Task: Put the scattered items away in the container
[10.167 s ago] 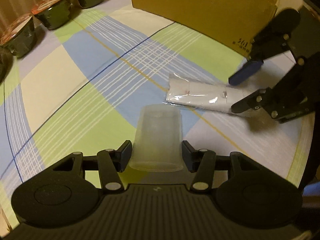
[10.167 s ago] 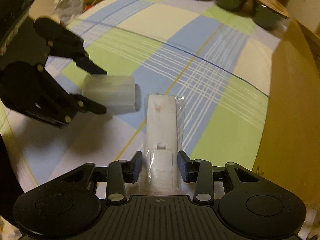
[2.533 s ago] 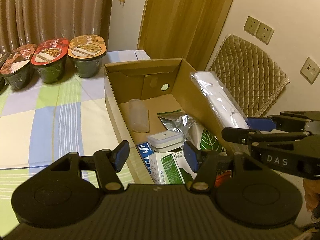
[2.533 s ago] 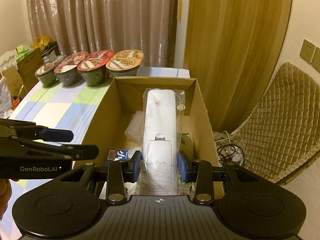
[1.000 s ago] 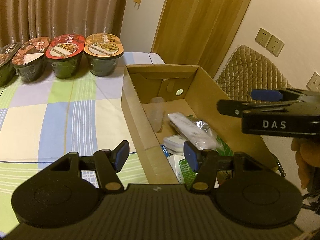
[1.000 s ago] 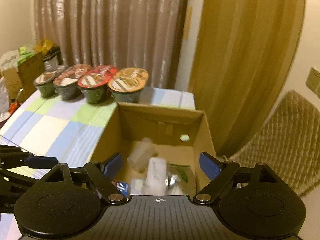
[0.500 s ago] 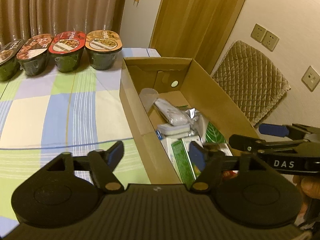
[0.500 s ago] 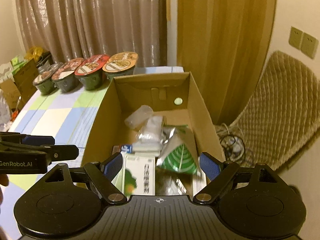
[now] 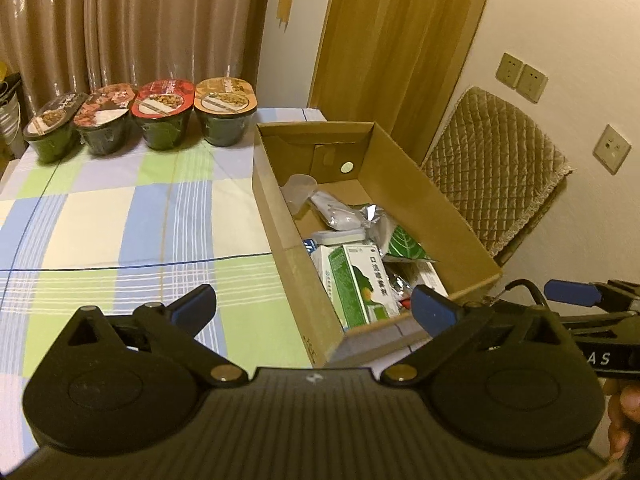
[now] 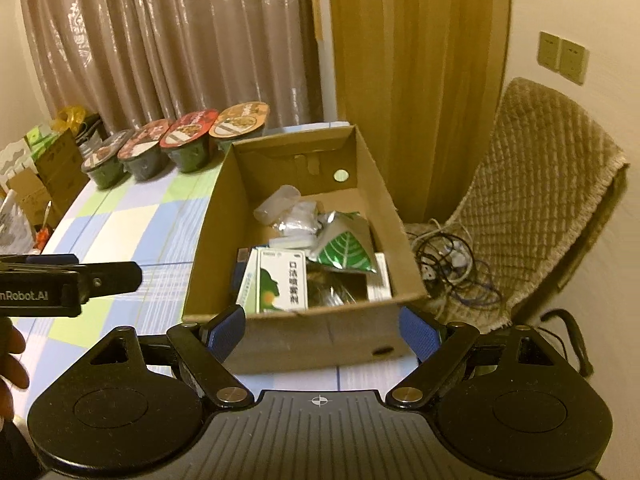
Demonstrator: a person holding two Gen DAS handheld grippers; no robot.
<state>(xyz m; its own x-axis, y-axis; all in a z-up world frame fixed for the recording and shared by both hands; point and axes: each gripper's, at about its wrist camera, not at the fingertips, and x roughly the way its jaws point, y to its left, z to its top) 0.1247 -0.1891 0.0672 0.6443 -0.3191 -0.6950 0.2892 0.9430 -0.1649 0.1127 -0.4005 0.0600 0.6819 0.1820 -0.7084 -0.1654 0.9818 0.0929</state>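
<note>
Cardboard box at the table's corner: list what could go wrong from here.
1. The cardboard box sits at the table's corner beside the chair; a knock from the open right claw just in front of it might push it off.
2. The clear plastic cup lies on its side inside and could get crushed if heavier items land on it.
3. Cables tangle on the chair seat below the edge and may snag a lowered claw.

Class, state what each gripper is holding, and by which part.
Nothing is held. The left gripper and right gripper are both open and empty, near the cardboard box.
</note>
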